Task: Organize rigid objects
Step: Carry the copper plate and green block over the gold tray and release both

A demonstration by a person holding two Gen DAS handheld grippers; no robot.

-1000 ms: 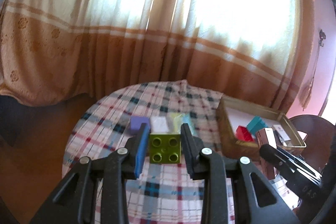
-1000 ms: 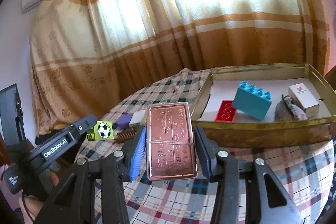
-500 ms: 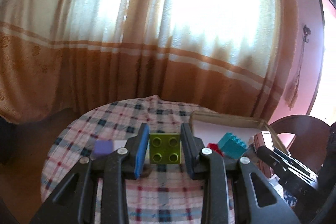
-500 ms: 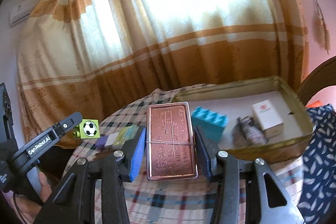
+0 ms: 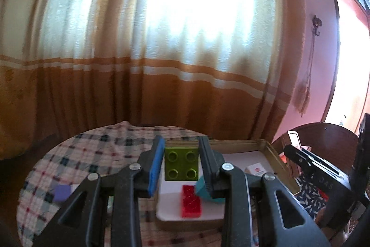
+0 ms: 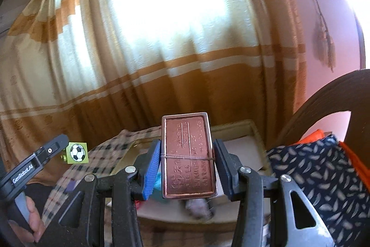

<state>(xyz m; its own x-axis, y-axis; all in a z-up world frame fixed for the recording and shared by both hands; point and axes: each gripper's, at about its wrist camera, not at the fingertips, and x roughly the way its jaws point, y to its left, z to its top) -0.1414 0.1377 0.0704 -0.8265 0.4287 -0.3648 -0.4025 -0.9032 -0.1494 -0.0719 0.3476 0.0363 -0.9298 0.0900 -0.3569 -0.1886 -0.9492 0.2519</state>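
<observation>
- Left hand-held gripper: pointed forward and slightly down over the tray, jaws narrowed onto one green building block, pads pressing its two sides, studs facing the camera.
- Seen from the right wrist view: same block held up in the air off to the left, a football printed on its side, above the edge of the checked tabletop; a person's hand wrapped round the black handle lower left.
- Right hand-held gripper: aimed likewise forward and a little downward, jaws partly closed on one copper-coloured metal tin, gripped by its long sides, embossed lid facing up, a thin rubber band across its middle.
- Tin held above the tray, not touching it.
- Counted in the tray: one red flat brick lying on the white lining, one teal block just beside it and partly hidden behind the right finger, one small white box near the far right wall, one grey crumpled lump, too blurred to identify.
- Counted on the tabletop left of the tray: one purple block, with something pale touching its right side, too blurred to name.
- Behind: one orange-and-cream curtain glowing with daylight; one dark wooden chair back at right with patterned navy cloth over it.
</observation>
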